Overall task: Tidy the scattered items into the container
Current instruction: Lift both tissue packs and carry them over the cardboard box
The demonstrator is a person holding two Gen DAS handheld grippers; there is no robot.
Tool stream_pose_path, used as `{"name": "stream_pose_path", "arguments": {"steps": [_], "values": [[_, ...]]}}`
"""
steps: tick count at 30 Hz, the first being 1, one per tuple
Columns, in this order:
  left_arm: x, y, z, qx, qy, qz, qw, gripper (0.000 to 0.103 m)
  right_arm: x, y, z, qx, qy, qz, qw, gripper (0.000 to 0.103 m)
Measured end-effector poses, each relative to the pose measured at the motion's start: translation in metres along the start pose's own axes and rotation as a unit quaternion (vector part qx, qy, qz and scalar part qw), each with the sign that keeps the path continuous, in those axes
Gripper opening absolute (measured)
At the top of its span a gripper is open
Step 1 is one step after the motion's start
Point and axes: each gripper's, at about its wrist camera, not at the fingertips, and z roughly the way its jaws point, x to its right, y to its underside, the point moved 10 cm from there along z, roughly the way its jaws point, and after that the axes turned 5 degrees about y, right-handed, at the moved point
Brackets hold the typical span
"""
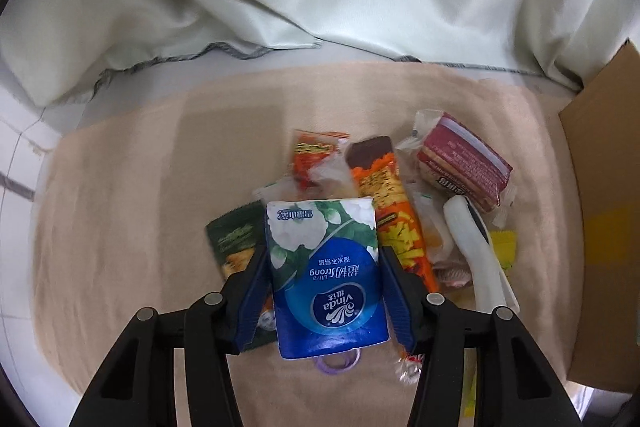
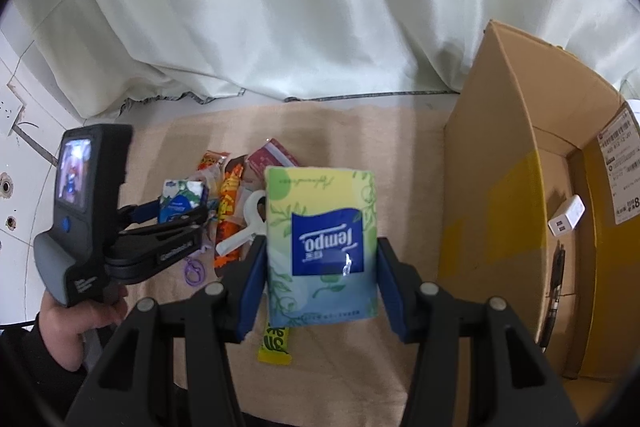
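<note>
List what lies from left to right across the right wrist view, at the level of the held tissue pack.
Left gripper clamped on a blue tissue pack → orange snack wrapper → white clip → green and yellow tissue pack in the right gripper → cardboard box → white charger inside it.

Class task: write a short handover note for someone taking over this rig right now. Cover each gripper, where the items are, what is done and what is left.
Left gripper: jaws around the blue Vinda tissue pack, over the pile; grip not certain.
Right gripper: shut on the green Tempo tissue pack, held above the mat, beside the box.
Done: a white charger and a pen lie in the box.
Left: both packs, the snack packets, the white clip, the purple ring and the yellow sachet on the mat.
</note>
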Motion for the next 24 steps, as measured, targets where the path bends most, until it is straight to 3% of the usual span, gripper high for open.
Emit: {"name": "stream_pose_path", "arguments": {"steps": [10,18,24], "values": [[0.001,-0.012,-0.109,0.087,0.046,-0.027,0.9948,0.054,-0.009,-0.021,-0.035,0.045,-0.025,-0.011,0.999,0.057],[0.033,-0.015,-0.129,0.097,0.053,-0.001,0.9938,0.055,-0.003,-0.025,-0.043,0.054,-0.026,-0.013,0.998,0.057],[0.079,-0.027,-0.143,0.107,0.069,0.031,0.9913,0.055,0.033,-0.036,-0.065,0.076,-0.001,0.007,0.997,0.057]]}}
